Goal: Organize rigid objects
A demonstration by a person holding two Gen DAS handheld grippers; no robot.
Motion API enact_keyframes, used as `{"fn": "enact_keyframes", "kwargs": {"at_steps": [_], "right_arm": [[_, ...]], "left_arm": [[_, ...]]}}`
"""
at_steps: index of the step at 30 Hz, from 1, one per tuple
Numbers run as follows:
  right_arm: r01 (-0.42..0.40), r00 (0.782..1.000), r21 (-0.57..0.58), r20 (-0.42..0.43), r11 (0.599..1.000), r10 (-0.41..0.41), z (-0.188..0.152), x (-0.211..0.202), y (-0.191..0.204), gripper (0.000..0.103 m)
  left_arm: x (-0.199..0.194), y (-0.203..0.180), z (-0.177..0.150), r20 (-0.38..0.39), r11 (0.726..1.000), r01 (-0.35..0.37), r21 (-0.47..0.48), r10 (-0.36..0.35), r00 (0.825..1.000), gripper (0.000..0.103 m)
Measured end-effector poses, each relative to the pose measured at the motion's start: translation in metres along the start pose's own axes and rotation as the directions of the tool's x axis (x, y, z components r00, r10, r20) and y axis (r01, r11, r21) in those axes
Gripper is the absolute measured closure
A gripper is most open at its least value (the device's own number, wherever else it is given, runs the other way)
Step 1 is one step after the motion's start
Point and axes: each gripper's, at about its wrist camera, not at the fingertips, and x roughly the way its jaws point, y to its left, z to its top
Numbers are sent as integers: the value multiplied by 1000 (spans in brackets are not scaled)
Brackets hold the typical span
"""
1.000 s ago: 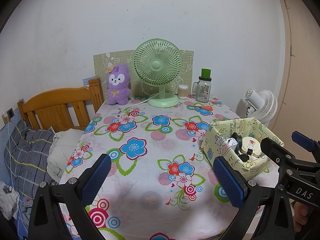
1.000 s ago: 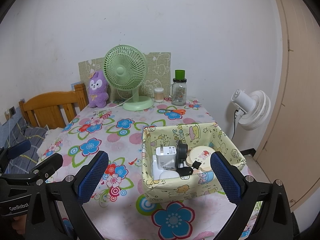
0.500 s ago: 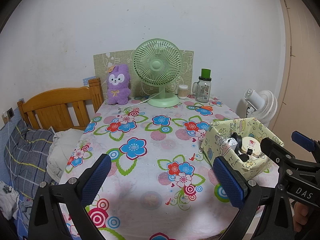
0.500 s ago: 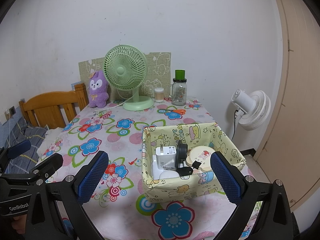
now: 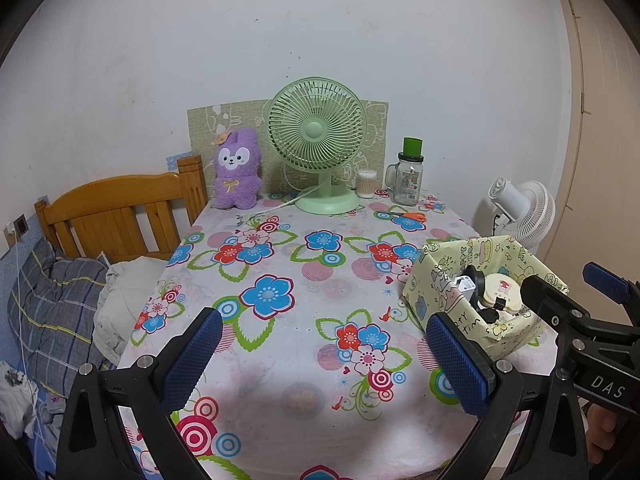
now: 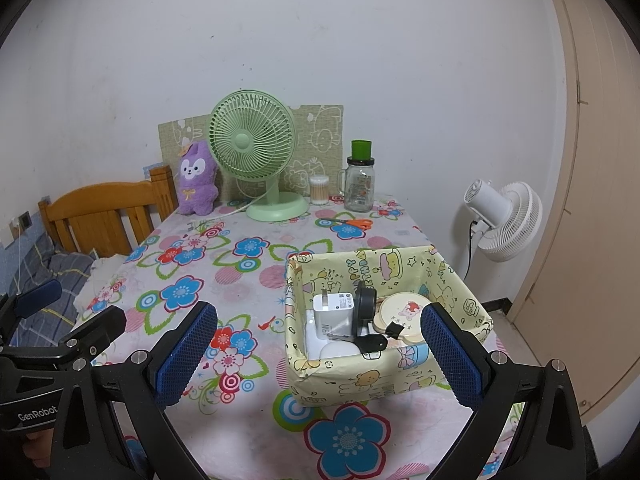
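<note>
Grippers hover apart over the near edge of the floral table [image 6: 256, 280], both empty. Left gripper [image 5: 326, 358] has its blue pads spread wide above bare cloth, left of the yellow paper box [image 6: 360, 384]. Right gripper [image 6: 318, 350] is spread just as wide, its right pad in front of the box's right front corner, its left pad over the cloth left of the box. Inside the box lie a white charger [image 6: 334, 312] standing against a dark round piece [image 6: 366, 304], a cream round tin [image 6: 400, 314] to its right, and a black key fob [image 6: 372, 344] near the front wall. Beyond the box, orange-handled scissors [image 6: 352, 223] lie on the cloth; farther back stand a green desk fan [image 6: 256, 152], a glass jar [image 6: 359, 184] and a purple plush [image 6: 197, 178].
</note>
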Motion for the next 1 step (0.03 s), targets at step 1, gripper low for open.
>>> {"fn": "enact_keyframes", "kwargs": {"at_steps": [1], "right_arm": [[0, 1000, 0, 1, 1000, 0, 0, 0, 0, 0]], "left_arm": [[0, 0, 0, 0, 1000, 0, 0, 0, 1000, 0]]}}
